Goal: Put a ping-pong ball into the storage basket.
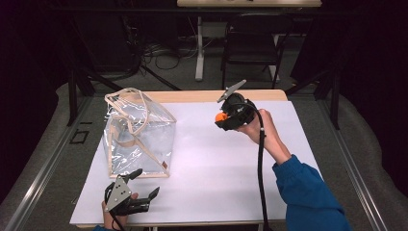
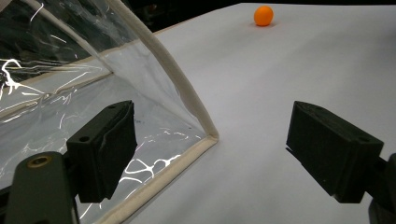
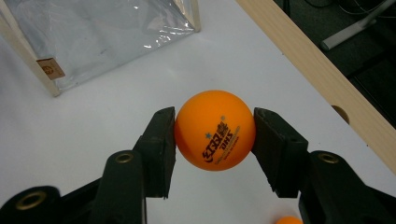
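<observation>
The right tool [image 1: 222, 117] is held up above the white counter [image 1: 216, 163], in a hand [image 1: 260, 127] whose blue sleeve [image 1: 308, 192] comes in from the near right. Its two black jaws are clamped on an orange table-tennis ball [image 3: 215, 129], one pad pressing each side, so the ball sits squarely between the fingertips and clear of the counter surface. In the right gripper view the ball's printed logo and small stars face the camera. From above, the ball [image 1: 221, 117] appears as a small orange spot at the tool's tip, which points left toward a clear plastic bag [image 1: 137, 134]. A black cable [image 1: 262, 168] trails from this tool down toward the near edge.

The bag stands well apart from the held ball, on the left half of the counter. It is see-through, with cream trim along its edges and cream handles on top, and a small tan tag [image 3: 50, 69] near one lower corner.

The left tool [image 1: 142, 185] rests low at the near left corner of the counter, just in front of the bag. Its jaws stand wide apart with nothing between them; one jaw lies close beside the bag's trimmed corner [image 2: 205, 135].

A second orange ball [image 2: 263, 15] lies on the counter, far from the left tool.

Beyond the counter's wooden far edge [image 1: 216, 95] stand a dark chair [image 1: 250, 45] and cables on the floor.
</observation>
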A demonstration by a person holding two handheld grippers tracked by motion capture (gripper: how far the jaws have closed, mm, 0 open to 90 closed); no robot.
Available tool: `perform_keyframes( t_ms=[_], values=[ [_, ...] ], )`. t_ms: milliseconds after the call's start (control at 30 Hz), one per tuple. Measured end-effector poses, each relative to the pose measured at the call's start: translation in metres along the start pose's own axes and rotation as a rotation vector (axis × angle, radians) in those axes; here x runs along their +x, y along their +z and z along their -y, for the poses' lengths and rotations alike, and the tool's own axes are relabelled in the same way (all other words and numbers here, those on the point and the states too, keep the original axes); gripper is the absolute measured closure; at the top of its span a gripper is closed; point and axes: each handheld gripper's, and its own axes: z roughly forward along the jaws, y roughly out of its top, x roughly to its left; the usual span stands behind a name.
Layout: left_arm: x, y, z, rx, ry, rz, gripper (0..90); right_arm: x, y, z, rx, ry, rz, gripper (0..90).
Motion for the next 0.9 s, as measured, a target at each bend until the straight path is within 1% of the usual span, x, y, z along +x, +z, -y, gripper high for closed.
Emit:
perform_keyframes(
  t_ms=[700, 800, 900],
  values=[
    [0.000, 0.000, 0.000, 0.002, 0.002, 0.002, 15.8, 0.012, 0.015, -0.027, -0.029, -0.036, -0.028, 50.6],
    [0.000, -0.001, 0.000, -0.002, 0.003, -0.004, 15.8, 0.013, 0.017, -0.030, -0.032, -0.039, -0.034, 50.6],
    [0.001, -0.001, 0.000, 0.000, 0.001, 0.001, 15.8, 0.014, 0.018, -0.033, -0.037, -0.042, -0.036, 50.6]
  ],
)
